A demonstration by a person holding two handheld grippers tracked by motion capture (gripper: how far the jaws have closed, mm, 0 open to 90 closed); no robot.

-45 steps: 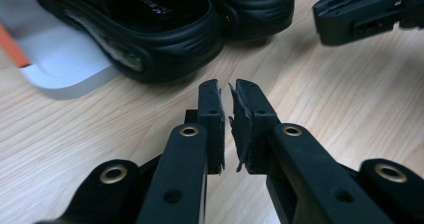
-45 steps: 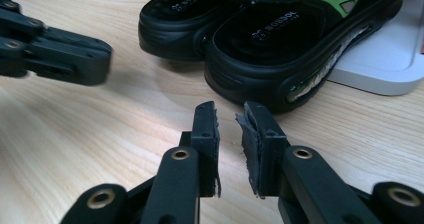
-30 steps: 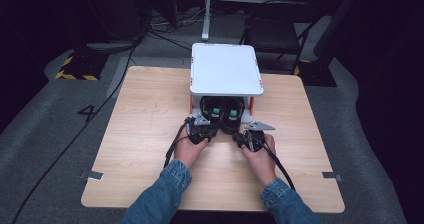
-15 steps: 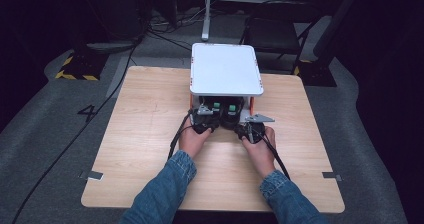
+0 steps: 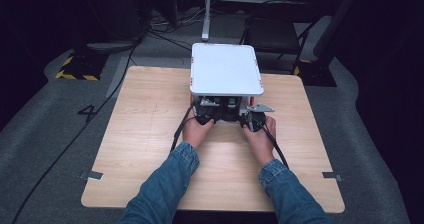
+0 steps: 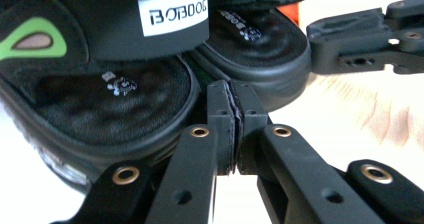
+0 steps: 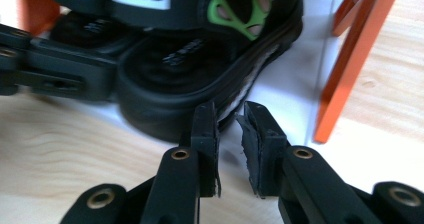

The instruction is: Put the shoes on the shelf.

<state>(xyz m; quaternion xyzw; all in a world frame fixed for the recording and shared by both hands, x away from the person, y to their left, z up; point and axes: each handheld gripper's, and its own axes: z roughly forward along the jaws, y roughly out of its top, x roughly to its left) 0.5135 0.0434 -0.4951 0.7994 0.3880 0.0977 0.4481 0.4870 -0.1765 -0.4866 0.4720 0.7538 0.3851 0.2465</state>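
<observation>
A pair of black sandals (image 5: 226,103) with green marks lies on the lower level of a small white rack (image 5: 226,69) with orange legs. The left gripper (image 5: 210,108) is shut, and its tips (image 6: 232,91) rest at the heels where the left sandal (image 6: 115,84) and the right sandal (image 6: 260,39) meet. At the heel of the outer sandal (image 7: 190,69), the right gripper (image 5: 250,111) (image 7: 230,119) is nearly closed, with a thin slit between its pads and nothing in it. The sandals' toes are hidden under the rack top.
The rack stands at the far middle of a wooden table (image 5: 150,134). An orange leg (image 7: 350,59) rises just right of the right gripper. In the right gripper view the left gripper (image 7: 50,69) shows at the left. Cables and a chair (image 5: 280,34) lie beyond the table.
Both hands moved forward toward the rack. The sandals slid farther under its white top, so less of them shows.
</observation>
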